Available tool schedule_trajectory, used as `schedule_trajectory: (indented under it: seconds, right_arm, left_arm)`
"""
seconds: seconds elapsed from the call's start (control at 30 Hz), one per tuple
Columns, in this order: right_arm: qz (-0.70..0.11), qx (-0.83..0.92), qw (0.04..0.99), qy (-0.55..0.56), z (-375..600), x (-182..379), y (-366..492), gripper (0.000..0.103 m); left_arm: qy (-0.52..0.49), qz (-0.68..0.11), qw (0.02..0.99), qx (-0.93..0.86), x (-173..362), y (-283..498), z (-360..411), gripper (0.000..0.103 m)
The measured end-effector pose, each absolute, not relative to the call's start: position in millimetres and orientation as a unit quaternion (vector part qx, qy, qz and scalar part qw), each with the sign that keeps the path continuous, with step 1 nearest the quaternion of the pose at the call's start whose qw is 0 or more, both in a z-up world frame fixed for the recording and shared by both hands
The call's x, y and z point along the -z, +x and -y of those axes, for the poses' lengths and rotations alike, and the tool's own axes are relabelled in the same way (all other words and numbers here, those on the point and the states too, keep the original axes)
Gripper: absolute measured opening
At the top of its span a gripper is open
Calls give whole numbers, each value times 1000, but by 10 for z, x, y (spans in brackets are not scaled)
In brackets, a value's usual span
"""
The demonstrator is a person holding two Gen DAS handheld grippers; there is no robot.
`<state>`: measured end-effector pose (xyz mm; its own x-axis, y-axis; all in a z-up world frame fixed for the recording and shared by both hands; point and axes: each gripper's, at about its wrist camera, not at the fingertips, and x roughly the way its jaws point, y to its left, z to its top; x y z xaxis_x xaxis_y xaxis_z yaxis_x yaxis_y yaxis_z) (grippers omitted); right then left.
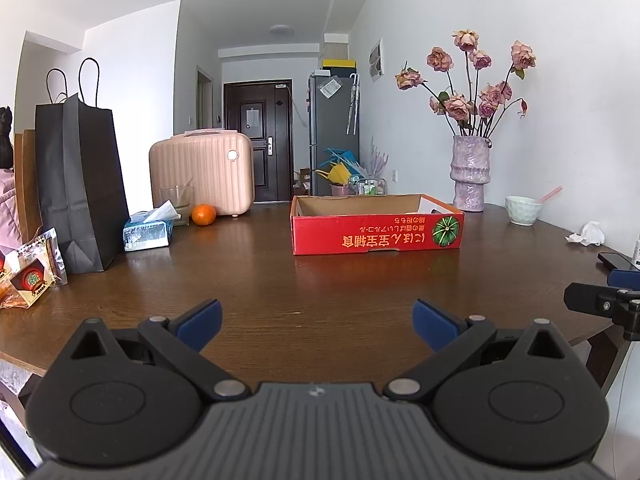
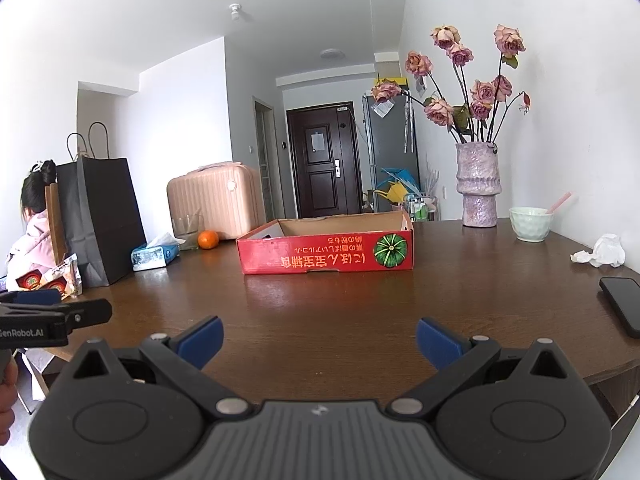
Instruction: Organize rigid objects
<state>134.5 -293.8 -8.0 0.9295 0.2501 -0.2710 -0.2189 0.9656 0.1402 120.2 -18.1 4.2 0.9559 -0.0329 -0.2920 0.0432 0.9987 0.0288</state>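
A shallow red cardboard box point(image 1: 378, 234) with a pumpkin picture sits open on the brown table point(image 1: 280, 280); it also shows in the right wrist view point(image 2: 326, 254). Its inside is mostly hidden. My left gripper point(image 1: 317, 322) is open and empty, held above the table's near edge. My right gripper point(image 2: 319, 340) is open and empty, to the right of the left one. The right gripper's tip shows at the edge of the left wrist view point(image 1: 600, 300). The left gripper shows at the left of the right wrist view point(image 2: 52, 318).
On the left stand a black paper bag point(image 1: 80, 184), snack packets point(image 1: 32, 276), a tissue box point(image 1: 148, 232), a glass point(image 1: 178, 202), an orange point(image 1: 203, 214) and a pink case point(image 1: 202, 170). On the right are a vase point(image 1: 471, 174), a bowl point(image 1: 523, 210), crumpled tissue point(image 1: 588, 234) and a phone point(image 2: 622, 304).
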Motion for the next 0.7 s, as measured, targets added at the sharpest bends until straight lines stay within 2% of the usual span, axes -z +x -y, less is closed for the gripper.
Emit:
schedule_trajectory:
  seconds: [0.7]
  right_arm:
    - [-149, -127, 979, 53, 2942, 80, 1358, 103]
  left_arm:
    - [18, -145, 989, 28, -40, 1188, 187, 103]
